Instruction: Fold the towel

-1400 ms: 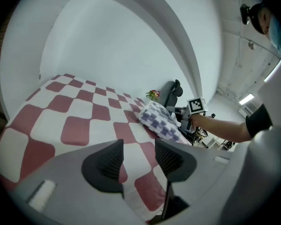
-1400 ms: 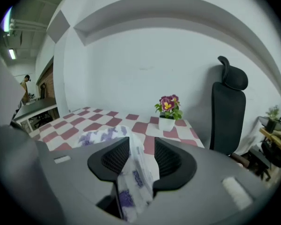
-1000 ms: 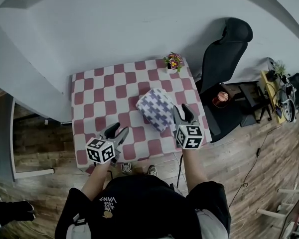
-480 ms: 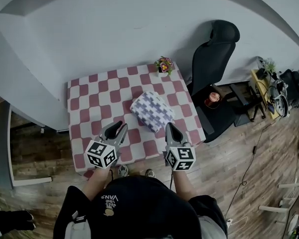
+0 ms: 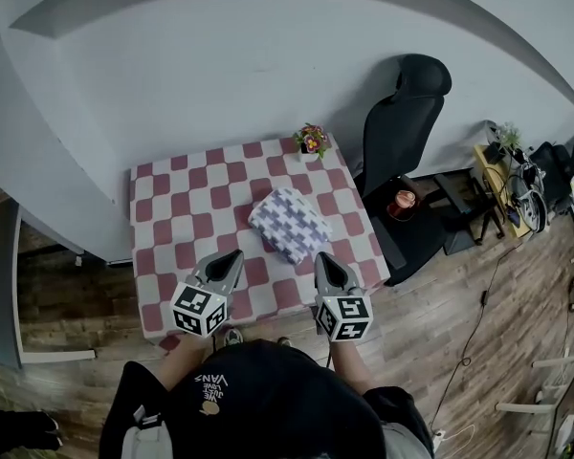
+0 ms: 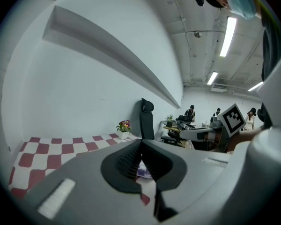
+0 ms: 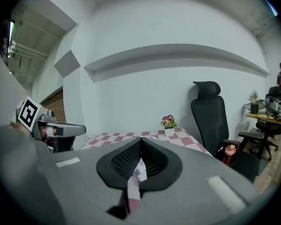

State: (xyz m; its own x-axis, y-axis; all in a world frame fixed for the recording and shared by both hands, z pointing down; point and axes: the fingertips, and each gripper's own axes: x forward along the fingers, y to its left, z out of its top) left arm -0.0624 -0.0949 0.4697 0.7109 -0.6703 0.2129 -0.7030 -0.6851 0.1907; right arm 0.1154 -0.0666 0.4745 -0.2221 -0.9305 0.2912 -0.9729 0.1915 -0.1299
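The towel, white with a purple houndstooth print, lies folded into a small thick rectangle on the red-and-white checked table, right of centre. My left gripper hovers over the table's near edge, left of the towel and apart from it, jaws shut on nothing. My right gripper is just short of the towel's near corner, also shut and empty. In the left gripper view the pads meet, with a sliver of towel showing beyond them. The right gripper view shows the same: pads together, towel beyond.
A small pot of flowers stands at the table's far right corner. A black office chair is close to the table's right side, with a red cup on its seat. The white wall runs behind the table; wooden floor lies around it.
Both grippers went from open to shut. The right one came away from the towel's near-right edge, moving left and back toward me. The left one rose a little near the table's front.
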